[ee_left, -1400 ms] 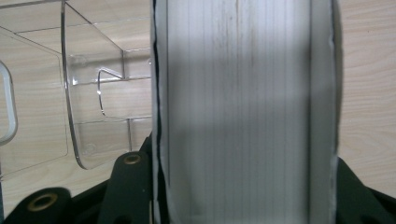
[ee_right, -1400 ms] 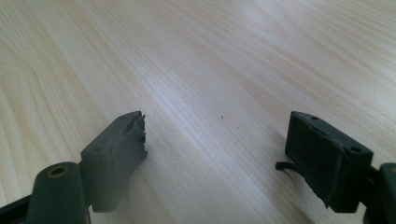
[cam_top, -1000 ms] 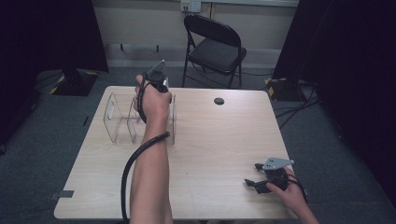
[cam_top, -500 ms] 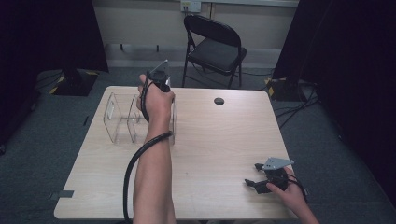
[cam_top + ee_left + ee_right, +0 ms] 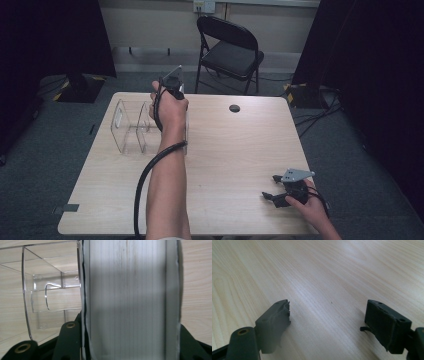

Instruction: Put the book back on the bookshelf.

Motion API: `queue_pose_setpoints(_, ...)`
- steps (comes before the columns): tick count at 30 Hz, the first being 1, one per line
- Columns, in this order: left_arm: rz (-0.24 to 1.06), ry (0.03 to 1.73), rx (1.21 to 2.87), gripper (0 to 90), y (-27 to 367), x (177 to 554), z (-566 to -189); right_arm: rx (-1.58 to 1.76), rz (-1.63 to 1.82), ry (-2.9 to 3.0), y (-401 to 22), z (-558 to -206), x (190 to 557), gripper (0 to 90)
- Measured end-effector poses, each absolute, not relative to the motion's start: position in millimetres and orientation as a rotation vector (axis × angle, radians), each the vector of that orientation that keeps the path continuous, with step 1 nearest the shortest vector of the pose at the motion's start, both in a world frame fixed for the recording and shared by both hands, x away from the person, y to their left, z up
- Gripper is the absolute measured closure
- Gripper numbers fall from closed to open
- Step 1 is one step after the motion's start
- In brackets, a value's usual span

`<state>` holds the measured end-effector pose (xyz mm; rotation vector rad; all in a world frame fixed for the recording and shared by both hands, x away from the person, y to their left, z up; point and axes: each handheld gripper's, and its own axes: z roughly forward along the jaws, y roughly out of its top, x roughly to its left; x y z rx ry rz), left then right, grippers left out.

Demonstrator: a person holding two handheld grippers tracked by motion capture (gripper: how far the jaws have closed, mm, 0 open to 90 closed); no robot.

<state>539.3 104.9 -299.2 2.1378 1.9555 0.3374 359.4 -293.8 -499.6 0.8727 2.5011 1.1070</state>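
**Left claw barely shifts, book parked at the rack**

Compared with a second ago, hardly anything has moved: the left claw stays up at the 11 o'clock part of the tabletop, clamped on a white book. The book's page edges run straight up between the jaws, long axis upright. The clear acrylic rack sits just to its 9 o'clock side, so I'd guess it slots in there. The right claw rests at 5 o'clock, jaws wide and empty, well apart from it all.
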Motion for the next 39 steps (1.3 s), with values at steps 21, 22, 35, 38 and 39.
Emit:
queue_pose_setpoints(21, 0.356, 1.972, 2.12, 53.3, 102, 545, -307, 0.869, 1.109, 2.503, -294, -500, 359, 19.3)
queue_pose_setpoints(22, 0.352, 1.97, 2.122, 53.3, 102, 545, -308, 0.87, 1.109, 2.503, -294, -500, 359, 19.3)
queue_pose_setpoints(35, 0.344, 1.967, 2.128, 53.1, 102, 545, -313, 0.869, 1.104, 2.505, -293, -499, 358, 19.3)
queue_pose_setpoints(38, 0.353, 1.971, 2.115, 53.0, 102, 545, -314, 0.867, 1.106, 2.506, -293, -499, 359, 19.3)
queue_pose_setpoints(39, 0.348, 1.972, 2.115, 53.0, 102, 545, -314, 0.868, 1.106, 2.506, -293, -499, 358, 19.3)
